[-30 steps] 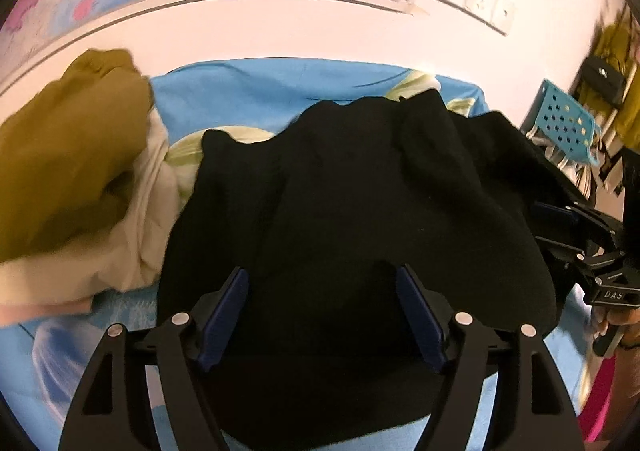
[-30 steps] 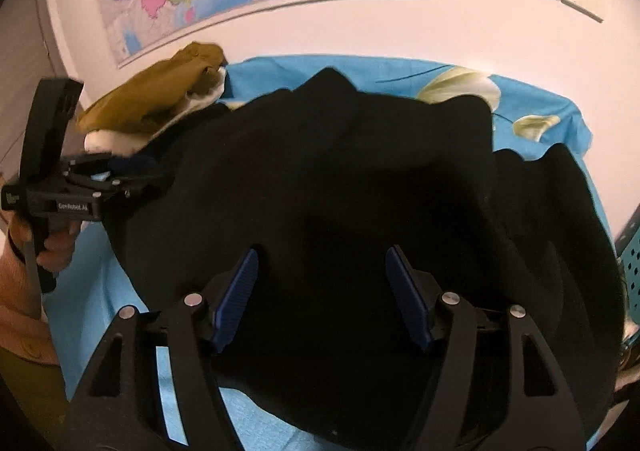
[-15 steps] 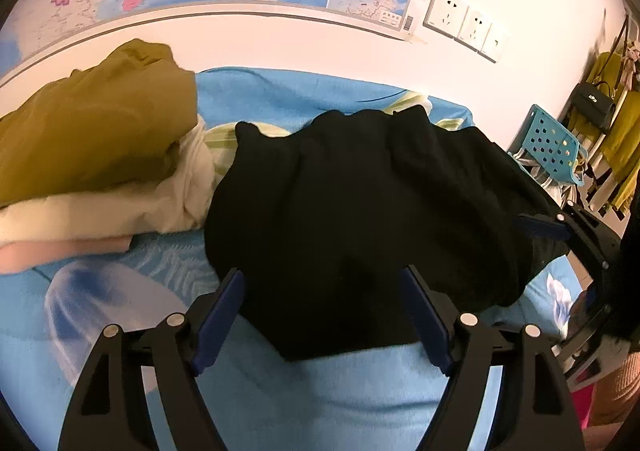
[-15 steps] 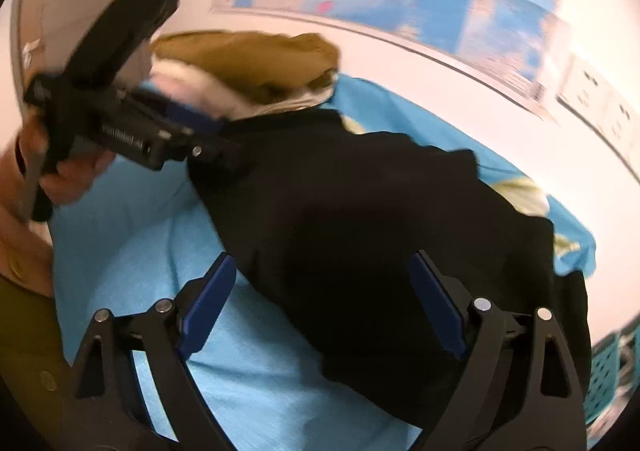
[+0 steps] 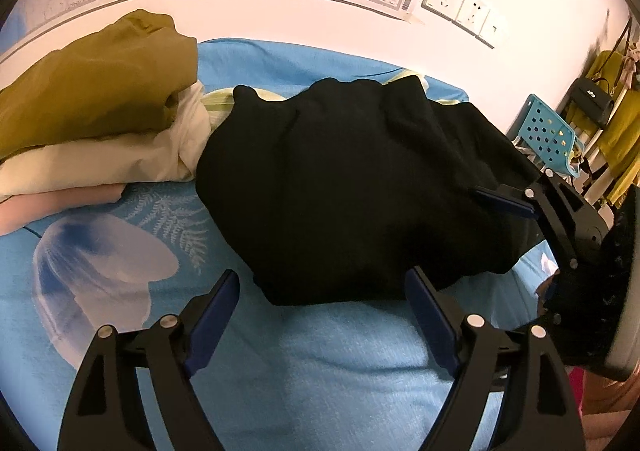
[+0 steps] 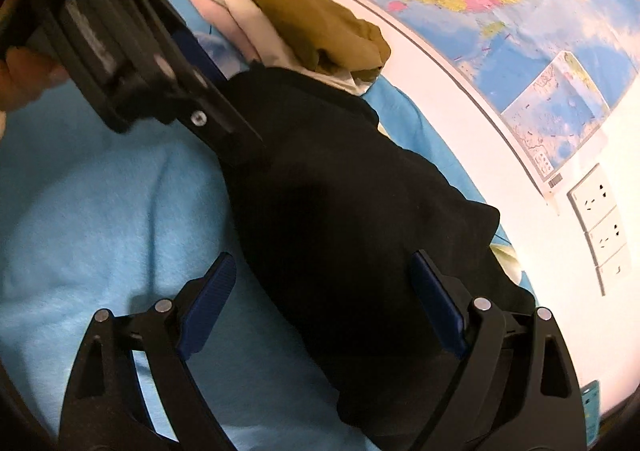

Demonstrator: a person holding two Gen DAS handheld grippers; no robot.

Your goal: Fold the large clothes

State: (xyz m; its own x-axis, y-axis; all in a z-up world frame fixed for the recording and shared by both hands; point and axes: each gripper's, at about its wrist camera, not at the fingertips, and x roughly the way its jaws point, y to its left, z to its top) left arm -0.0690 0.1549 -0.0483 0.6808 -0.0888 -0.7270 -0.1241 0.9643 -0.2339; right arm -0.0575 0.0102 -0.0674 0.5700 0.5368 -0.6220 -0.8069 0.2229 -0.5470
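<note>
The left gripper (image 5: 322, 295) is held spread at the near edge of one bunched black garment (image 5: 360, 191), gripping nothing. The right gripper (image 6: 324, 283) is likewise spread over that garment, which lies on a light blue printed bedsheet (image 5: 320, 371). Three folded clothes (image 5: 92, 119) are stacked beside it: olive, cream, pink.

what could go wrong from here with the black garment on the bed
The black garment lies bunched, not flat, so a fold now may trap wrinkles. Its left edge touches the cream cloth in the stack under the olive garment; dragging it could topple that stack. Both claws, left claw and right claw, are open and close together, so they might collide.
</note>
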